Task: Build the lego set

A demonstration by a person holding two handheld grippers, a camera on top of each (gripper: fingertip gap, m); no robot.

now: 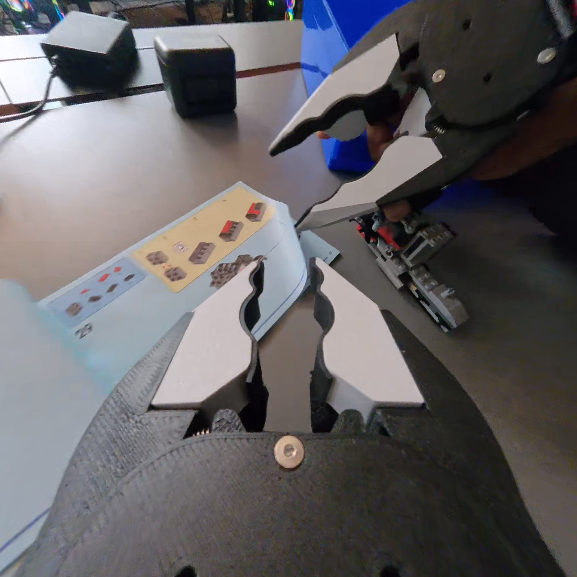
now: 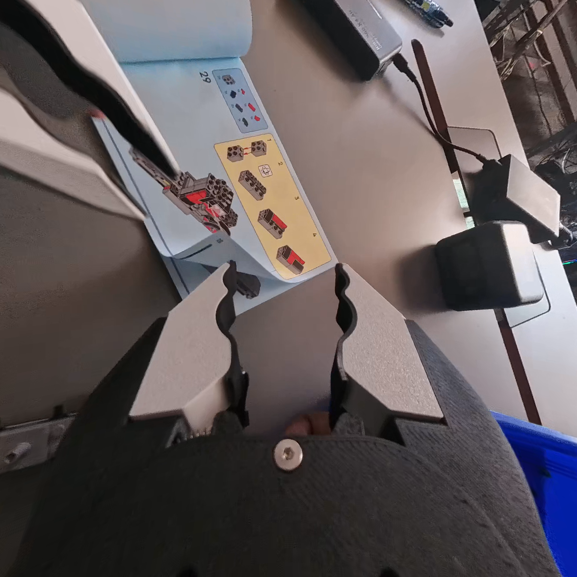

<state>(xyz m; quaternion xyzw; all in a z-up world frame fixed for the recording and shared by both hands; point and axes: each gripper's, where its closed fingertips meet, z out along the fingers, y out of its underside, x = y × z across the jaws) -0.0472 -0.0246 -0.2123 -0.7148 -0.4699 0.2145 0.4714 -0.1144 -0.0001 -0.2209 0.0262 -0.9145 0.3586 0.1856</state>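
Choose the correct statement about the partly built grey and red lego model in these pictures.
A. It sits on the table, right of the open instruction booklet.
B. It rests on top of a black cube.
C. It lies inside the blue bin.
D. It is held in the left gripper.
A: the lego model sits on the table beside the instruction booklet, with both grippers open and empty.

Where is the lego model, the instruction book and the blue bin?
lego model (image 1: 415,265): left wrist view, grey middle section.
instruction book (image 2: 274,199): right wrist view, yellow panel.
blue bin (image 1: 324,46): left wrist view, side wall.
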